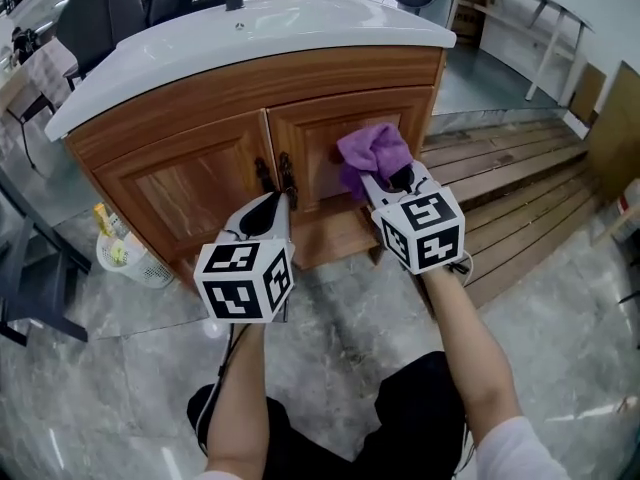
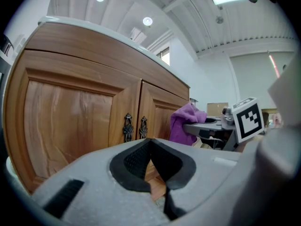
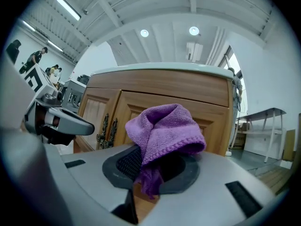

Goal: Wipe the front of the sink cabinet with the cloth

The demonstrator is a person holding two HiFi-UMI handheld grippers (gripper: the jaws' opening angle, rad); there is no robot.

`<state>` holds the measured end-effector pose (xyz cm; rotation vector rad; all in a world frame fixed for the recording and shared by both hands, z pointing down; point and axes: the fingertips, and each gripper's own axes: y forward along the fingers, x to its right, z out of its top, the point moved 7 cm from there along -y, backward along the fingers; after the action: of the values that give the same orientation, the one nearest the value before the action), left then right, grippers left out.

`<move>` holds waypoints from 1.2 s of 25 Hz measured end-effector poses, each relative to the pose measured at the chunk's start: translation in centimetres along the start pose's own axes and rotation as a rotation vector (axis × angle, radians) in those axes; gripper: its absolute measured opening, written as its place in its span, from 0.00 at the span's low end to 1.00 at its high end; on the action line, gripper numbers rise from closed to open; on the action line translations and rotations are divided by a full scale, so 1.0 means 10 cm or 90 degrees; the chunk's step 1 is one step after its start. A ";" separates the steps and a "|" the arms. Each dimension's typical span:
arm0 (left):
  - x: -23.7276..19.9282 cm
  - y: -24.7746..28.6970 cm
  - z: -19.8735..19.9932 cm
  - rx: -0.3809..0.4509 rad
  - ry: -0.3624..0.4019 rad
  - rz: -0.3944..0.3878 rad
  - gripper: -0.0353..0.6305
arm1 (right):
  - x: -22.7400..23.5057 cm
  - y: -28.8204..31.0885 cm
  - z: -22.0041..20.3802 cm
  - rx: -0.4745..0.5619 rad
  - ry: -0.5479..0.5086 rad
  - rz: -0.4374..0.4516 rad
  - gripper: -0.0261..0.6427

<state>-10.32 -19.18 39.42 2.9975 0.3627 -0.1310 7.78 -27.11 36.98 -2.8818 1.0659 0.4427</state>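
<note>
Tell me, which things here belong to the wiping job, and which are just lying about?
For the job:
- cloth, held in the right gripper
- cabinet front

Lying about:
- basket on the floor
- boards beside the cabinet
- chair behind it
- left gripper, shut and empty

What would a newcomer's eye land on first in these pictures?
The bright purple cloth stands out first, pinched in the right tongs in front of the right-hand door of the wooden sink cabinet. Next come the white sink top above it, and the left tongs, shut and empty, near the two dark door handles.
</note>
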 end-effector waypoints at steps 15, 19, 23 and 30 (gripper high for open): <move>0.10 0.09 -0.04 -0.002 0.002 -0.019 0.06 | 0.63 -0.18 -0.33 -0.056 0.018 -0.100 0.14; 0.10 0.06 -0.04 -0.003 -0.001 -0.010 0.06 | 0.50 -0.22 -0.26 -0.046 0.016 -0.069 0.14; 0.04 0.02 -0.03 0.014 -0.007 -0.004 0.06 | 0.21 -0.24 -0.06 -0.005 0.009 -0.018 0.14; -0.24 -0.26 0.03 0.038 -0.021 0.043 0.06 | -0.57 -0.07 0.33 0.064 0.008 0.123 0.14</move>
<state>-13.33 -17.24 39.12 3.0581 0.2593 -0.1874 3.26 -22.51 35.32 -2.7100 1.3354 0.3670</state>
